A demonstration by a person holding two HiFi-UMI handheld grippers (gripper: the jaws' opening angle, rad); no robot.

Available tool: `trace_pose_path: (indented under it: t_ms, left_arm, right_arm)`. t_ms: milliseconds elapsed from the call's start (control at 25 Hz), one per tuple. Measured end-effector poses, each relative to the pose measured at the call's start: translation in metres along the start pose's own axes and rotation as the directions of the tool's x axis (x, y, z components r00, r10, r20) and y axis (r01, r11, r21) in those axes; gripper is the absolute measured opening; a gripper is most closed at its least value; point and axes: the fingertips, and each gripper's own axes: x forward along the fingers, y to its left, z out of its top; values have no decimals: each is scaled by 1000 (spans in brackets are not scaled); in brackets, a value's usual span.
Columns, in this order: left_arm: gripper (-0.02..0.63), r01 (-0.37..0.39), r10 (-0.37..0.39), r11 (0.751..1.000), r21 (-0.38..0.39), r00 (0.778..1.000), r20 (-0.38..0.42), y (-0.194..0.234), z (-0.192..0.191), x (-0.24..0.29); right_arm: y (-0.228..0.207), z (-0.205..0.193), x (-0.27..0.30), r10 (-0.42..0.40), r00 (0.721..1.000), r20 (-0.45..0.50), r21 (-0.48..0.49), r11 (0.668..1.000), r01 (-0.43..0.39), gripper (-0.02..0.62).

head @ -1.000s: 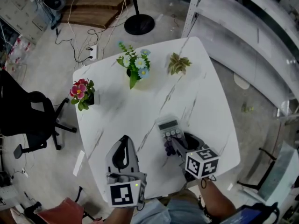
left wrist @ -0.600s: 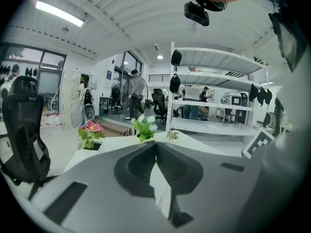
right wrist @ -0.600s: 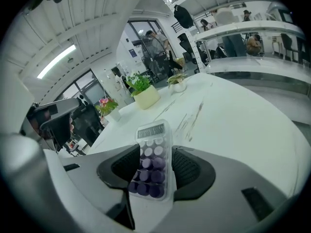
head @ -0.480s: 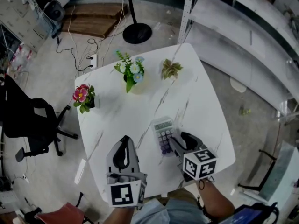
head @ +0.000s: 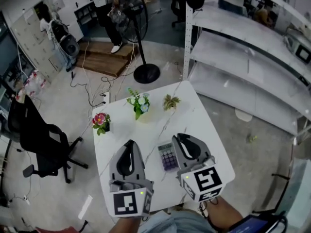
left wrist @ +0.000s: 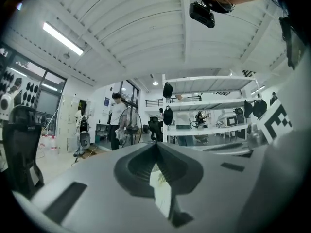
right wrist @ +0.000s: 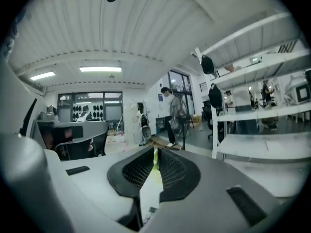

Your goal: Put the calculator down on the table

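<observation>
1. White table w/ thin grey marble lines, seen from high up.
2. Small grey calculator w/ dark keys lies flat on the table, near the front edge. Nothing holds it.
3. In the head view the calculator shows between the two tongs, just beside the right one.
4. Left tongs: clenched. In the left gripper view the tips press together & nothing is in them.
5. Right tongs: closing. In the right gripper view the tips all but touch, w/ only a thin slit & nothing between.
6. Both tongs point out level at the room, not down at the table. Their views show ceiling, shelves & people far off.
7. Each has a cube w/ black & white square marks at the back: left cube, right cube.
8. Far side of the table: pink flowers, blue & white flowers & a small green plant. All are well apart from the calculator.
9. On the floor: black office chair left of the table, black standing fan past it, white shelves to the right.
</observation>
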Motion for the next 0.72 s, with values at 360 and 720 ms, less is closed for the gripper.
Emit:
trace_pose_path:
  t_ms: [360, 720]
  left_arm:
    - [8, 6, -9, 1000, 27, 994, 109, -11, 54, -9]
    - [8, 21, -25, 999, 36, 994, 104, -16, 54, -12]
  right_arm:
    - [7, 61, -26, 16, 990, 139, -76, 997, -6, 14]
    - [9, 67, -31, 17, 986, 165, -89, 996, -3, 12]
